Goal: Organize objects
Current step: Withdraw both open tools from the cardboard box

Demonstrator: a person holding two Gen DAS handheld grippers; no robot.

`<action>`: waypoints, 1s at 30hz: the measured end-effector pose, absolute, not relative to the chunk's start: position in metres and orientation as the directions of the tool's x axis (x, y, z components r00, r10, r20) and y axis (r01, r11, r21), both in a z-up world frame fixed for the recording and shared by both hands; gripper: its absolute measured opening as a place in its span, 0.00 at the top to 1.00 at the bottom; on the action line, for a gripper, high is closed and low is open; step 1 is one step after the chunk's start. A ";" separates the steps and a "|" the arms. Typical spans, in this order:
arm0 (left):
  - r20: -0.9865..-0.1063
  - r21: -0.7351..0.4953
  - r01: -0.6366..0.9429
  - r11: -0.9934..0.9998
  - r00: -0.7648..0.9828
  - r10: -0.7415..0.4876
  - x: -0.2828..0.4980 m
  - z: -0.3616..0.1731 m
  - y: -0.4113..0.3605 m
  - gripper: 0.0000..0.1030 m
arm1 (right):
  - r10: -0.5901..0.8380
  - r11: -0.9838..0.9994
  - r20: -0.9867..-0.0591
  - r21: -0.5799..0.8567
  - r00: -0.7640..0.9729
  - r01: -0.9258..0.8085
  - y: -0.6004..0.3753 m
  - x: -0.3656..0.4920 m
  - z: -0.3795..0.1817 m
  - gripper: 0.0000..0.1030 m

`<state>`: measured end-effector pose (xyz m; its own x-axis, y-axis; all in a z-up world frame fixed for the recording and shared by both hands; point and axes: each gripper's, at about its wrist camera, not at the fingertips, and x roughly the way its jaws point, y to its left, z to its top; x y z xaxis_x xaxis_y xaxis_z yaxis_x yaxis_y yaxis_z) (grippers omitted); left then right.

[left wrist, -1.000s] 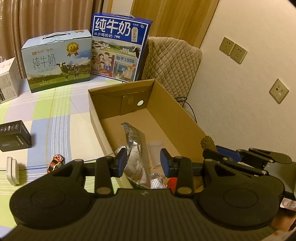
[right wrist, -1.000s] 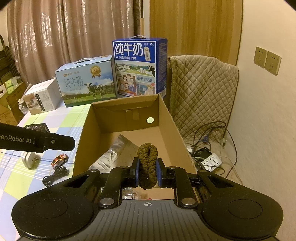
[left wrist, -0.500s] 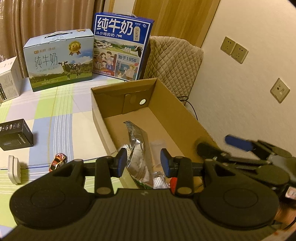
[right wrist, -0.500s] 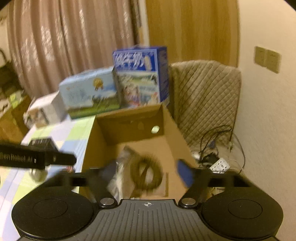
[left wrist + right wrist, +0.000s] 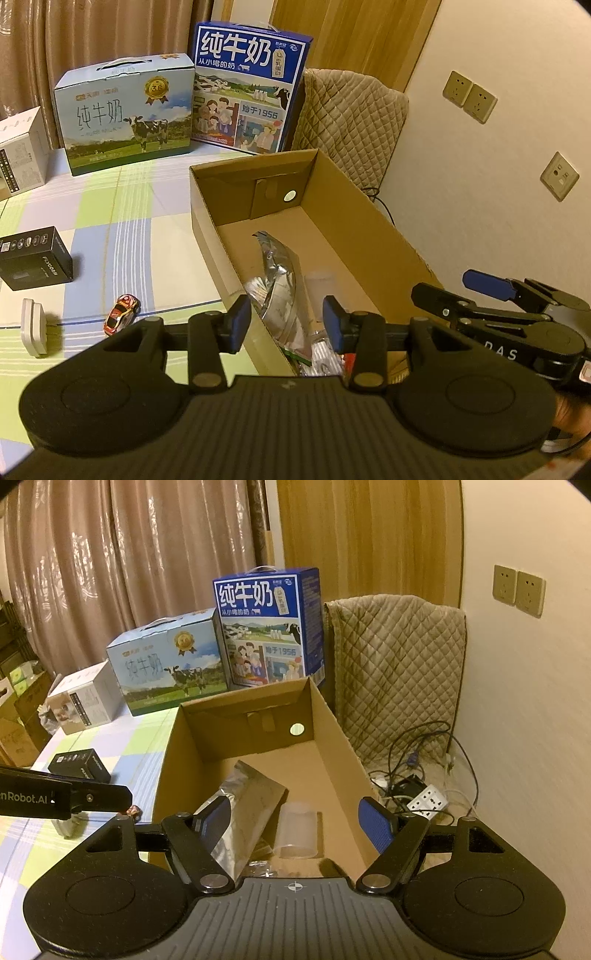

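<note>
**Right tongs emptied over box**

Gone from the right tongs (image 5: 295,825) is the brown woolly loop they pinched a second ago; they now stand spread wide and empty above the near end of the cardboard box (image 5: 334,738); the loop cannot be made out in either view now; left tongs (image 5: 287,324) are unchanged, parted with a moderate gap and holding nothing, poised over the box's near left wall (image 5: 207,236).

Box is open-topped, on the checked bench (image 5: 122,206), its right side at the bench edge by the wall; inside lie a silver foil pouch (image 5: 247,812) slanting from the middle toward the near left, a clear plastic cup (image 5: 297,829) on its side just right of the pouch, and some small wrappers (image 5: 321,356) at the near end, too cluttered to name.

On the bench left of the box: toy car (image 5: 122,314) near the box, white adapter (image 5: 33,326) further left, black carton (image 5: 35,258) behind them; at the back stand a pale milk case (image 5: 125,114) and a blue milk case (image 5: 247,88) side by side, with a white box (image 5: 20,151) at far left; right tongs also show in the left view (image 5: 476,291), beside the box's right wall.

Quilted chair (image 5: 395,664) stands behind the box; power strip (image 5: 428,799) and cables lie on the floor below.
</note>
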<state>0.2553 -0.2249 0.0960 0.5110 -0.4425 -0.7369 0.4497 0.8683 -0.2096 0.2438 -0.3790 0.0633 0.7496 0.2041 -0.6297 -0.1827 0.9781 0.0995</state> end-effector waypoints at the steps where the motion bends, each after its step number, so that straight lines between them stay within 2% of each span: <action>1: -0.737 -0.208 0.448 0.869 0.513 -0.441 0.254 0.097 -0.224 0.62 | 0.205 0.978 -0.630 0.100 0.749 -0.183 -0.379 0.243 0.064 0.29; 6: -0.732 -0.202 0.448 0.871 0.522 -0.438 0.247 0.103 -0.217 0.57 | 0.205 0.978 -0.631 0.097 0.748 -0.187 -0.376 0.236 0.068 0.29; 17: -0.720 -0.203 0.434 0.878 0.542 -0.434 0.226 0.116 -0.194 0.30 | 0.203 0.978 -0.625 0.094 0.754 -0.186 -0.369 0.214 0.085 0.29; 30: -0.685 -0.207 0.407 0.889 0.589 -0.429 0.199 0.137 -0.147 0.09 | 0.208 0.977 -0.623 0.089 0.754 -0.196 -0.349 0.182 0.104 0.29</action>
<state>0.1988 -0.1467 0.1373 0.5886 -0.4295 -0.6849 0.4075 0.8893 -0.2075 0.1818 -0.3491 0.1037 0.7538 0.2084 -0.6232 -0.1960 0.9765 0.0895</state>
